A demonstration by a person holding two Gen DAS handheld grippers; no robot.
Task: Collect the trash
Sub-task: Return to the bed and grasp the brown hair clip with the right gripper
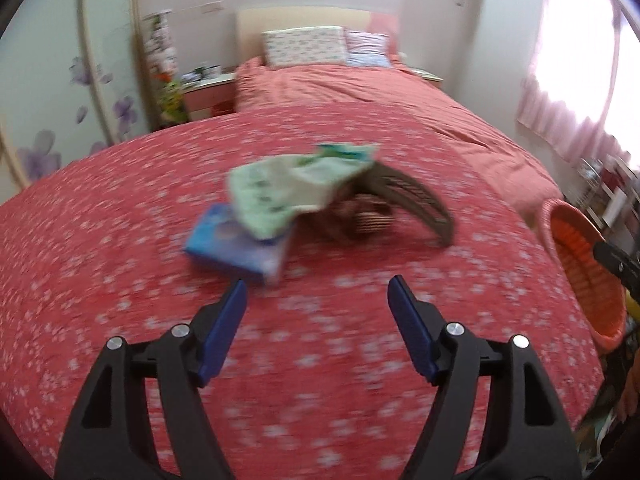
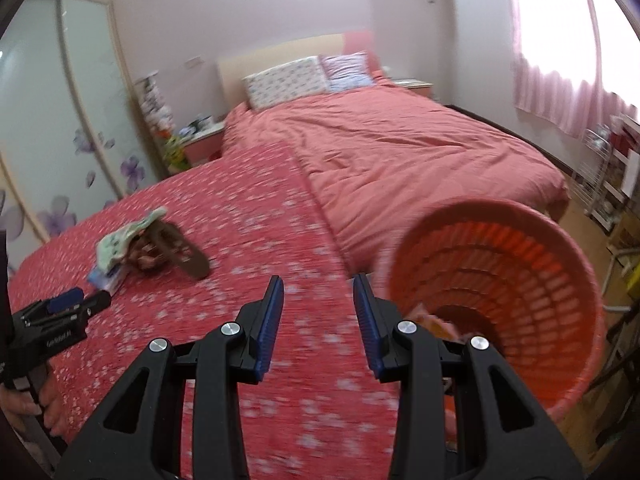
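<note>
A pile of trash lies on the red flowered bedspread (image 1: 120,240): a pale green wrapper (image 1: 288,188), a blue box (image 1: 236,244) under it, and a brown curved piece (image 1: 416,200) with brownish scraps beneath. My left gripper (image 1: 318,294) is open and empty, just short of the blue box. The pile also shows in the right wrist view, with the green wrapper (image 2: 128,236) far left. My right gripper (image 2: 318,292) is open and empty, beside the rim of an orange basket (image 2: 520,264) that holds some wrappers. The left gripper (image 2: 76,300) shows at that view's left edge.
The bed runs back to two pillows (image 1: 304,46) and a headboard. A pink quilt (image 2: 400,152) covers the bed's right half. A nightstand (image 1: 208,92) and a wardrobe with flower decals stand left. A wire rack (image 2: 600,176) and curtained window are right.
</note>
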